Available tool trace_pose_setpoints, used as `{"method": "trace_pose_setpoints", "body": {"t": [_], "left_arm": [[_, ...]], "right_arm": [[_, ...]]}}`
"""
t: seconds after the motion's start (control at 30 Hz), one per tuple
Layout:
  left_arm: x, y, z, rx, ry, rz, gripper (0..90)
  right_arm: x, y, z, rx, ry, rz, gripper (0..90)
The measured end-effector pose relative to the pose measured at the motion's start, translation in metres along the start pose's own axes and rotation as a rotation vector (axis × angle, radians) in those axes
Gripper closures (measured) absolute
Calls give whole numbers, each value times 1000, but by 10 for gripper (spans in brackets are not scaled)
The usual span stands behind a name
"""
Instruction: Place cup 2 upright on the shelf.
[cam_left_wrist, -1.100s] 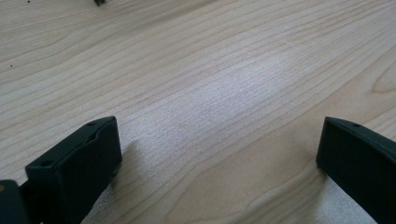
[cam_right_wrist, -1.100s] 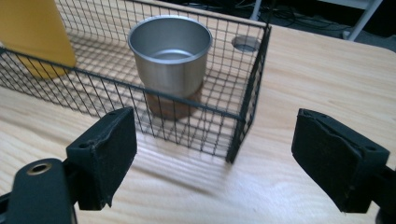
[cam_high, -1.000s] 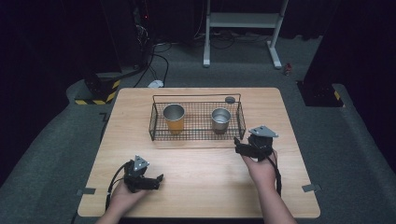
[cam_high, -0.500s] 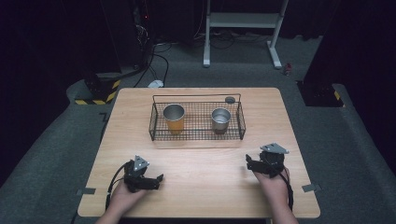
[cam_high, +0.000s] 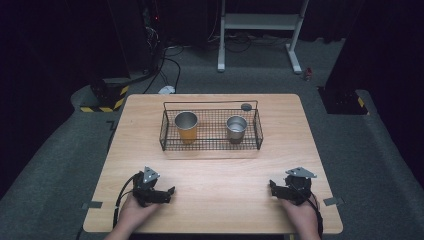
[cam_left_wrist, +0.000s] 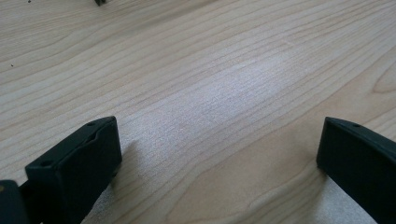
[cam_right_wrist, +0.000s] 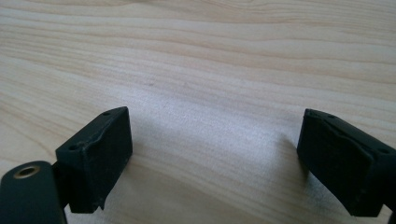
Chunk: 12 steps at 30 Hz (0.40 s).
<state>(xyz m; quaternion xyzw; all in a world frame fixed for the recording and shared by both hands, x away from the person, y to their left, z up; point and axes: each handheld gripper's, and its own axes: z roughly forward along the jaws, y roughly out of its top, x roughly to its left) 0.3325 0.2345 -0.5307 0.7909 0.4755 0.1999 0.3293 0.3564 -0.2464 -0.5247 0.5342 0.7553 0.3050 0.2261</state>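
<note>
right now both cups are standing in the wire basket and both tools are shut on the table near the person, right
Not quite: both tools are open. The left tool and right tool each show jaws spread wide over bare table in their own gripper views. The orange cup and metal cup do stand in the wire basket.

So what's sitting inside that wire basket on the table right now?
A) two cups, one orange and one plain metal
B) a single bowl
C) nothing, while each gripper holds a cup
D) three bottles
A: in the high view the wire basket holds an orange cup on its left and a plain metal cup on its right, both upright, while the left gripper and right gripper rest open and empty on the table nearer the person.
</note>
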Motion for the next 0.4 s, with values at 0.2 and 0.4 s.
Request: {"method": "trace_pose_setpoints", "body": {"t": [0.2, 0.4], "left_arm": [[0, 0, 0, 0, 0, 0, 3], [0, 0, 0, 0, 0, 0, 2]], "right_arm": [[7, -2, -1, -1, -51, 50, 103], [9, 1, 1, -1, -79, 68, 103]]}}
